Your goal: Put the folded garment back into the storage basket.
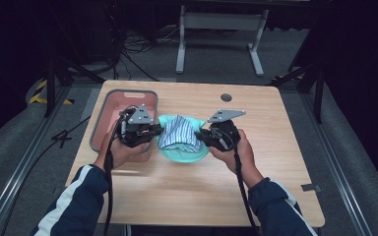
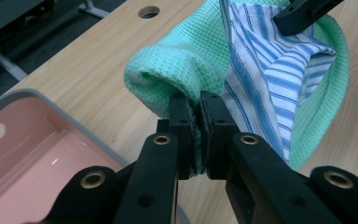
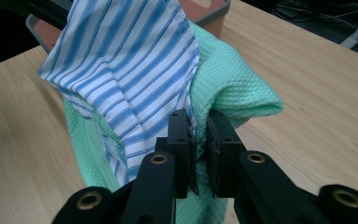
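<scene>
From above, you are holding the pink bin (image 1: 109, 114) just behind and beside your left gripper (image 1: 152, 132). Its own view is showing what the high one is not: the jaws are pinching a rolled edge of the green towel (image 2: 186, 56), with the striped cloth (image 2: 265, 70) lying just to their right. Your right gripper (image 1: 200, 136) is clamping both the striped cloth and the towel, a fold of green sticking out to its right. Your hands are facing each other, tongs pointing inward, the bundle sagging between them over the table (image 1: 256, 162).

Pink bin (image 2: 37, 140) cut off by edge
</scene>
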A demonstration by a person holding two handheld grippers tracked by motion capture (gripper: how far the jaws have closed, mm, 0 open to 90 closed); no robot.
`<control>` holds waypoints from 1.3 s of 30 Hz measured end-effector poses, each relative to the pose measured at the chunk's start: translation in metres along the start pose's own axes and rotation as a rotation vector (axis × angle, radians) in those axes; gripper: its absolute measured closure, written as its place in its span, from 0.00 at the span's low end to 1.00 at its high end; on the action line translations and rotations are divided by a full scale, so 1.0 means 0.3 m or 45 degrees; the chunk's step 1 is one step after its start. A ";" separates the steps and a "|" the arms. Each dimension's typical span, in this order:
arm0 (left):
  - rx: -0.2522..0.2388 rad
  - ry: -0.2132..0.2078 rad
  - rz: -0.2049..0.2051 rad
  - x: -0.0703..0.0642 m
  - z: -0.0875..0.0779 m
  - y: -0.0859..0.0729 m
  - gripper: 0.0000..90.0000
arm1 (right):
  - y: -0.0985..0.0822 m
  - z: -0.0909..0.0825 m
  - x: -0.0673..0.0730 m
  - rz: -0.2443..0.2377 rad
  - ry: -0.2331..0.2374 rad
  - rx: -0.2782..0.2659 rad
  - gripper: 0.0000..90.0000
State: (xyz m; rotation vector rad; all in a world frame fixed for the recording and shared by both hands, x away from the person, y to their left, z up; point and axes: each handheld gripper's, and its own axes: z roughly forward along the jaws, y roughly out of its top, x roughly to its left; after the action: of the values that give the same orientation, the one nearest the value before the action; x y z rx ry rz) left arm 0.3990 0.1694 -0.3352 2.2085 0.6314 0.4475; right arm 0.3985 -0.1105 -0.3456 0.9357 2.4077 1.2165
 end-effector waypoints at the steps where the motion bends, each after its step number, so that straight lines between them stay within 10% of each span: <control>1: 0.000 0.000 0.000 0.000 0.000 0.000 0.94 | 0.000 0.000 0.000 0.000 0.000 0.000 0.90; 39: 0.032 0.272 -0.153 0.255 -0.266 -0.194 0.94 | 0.321 0.368 0.226 -0.123 0.135 0.005 0.90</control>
State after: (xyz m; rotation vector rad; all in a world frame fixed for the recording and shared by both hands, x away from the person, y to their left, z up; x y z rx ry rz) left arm 0.4043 0.2932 -0.3206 2.1488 0.8823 0.6205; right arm 0.4447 0.0435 -0.3332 0.7642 2.5062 1.2559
